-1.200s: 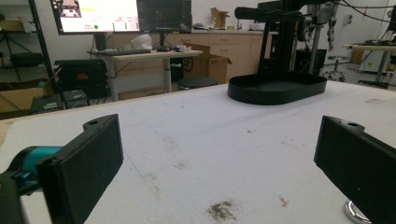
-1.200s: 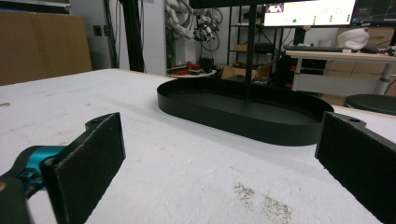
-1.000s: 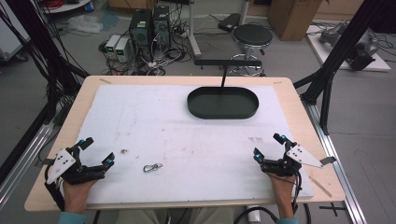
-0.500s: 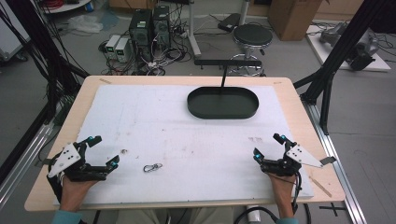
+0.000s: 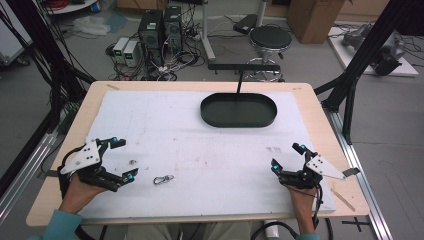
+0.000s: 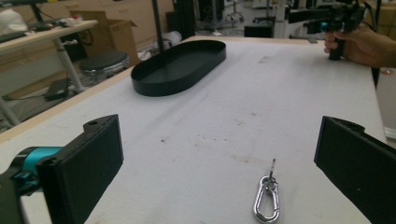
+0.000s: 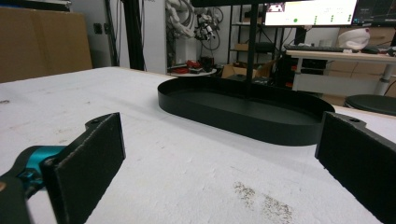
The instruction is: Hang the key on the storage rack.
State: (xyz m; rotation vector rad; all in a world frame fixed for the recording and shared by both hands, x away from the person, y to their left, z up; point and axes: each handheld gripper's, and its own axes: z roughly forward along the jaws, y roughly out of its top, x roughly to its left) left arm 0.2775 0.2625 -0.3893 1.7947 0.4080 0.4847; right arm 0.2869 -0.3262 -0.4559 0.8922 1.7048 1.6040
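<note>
The left gripper (image 5: pixel 120 160) has its jaws wide open and holds nothing. It sits low near the counter's (image 5: pixel 150 120) front left corner, tipped toward the small metal clip (image 5: pixel 163 179). The clip lies flat near the front edge, just beside the open jaws, not touching them. The right gripper (image 5: pixel 287 156) rests near the front right corner, jaws wide open and empty, pointed at the black tray (image 5: pixel 239 110) near the back edge.
</note>
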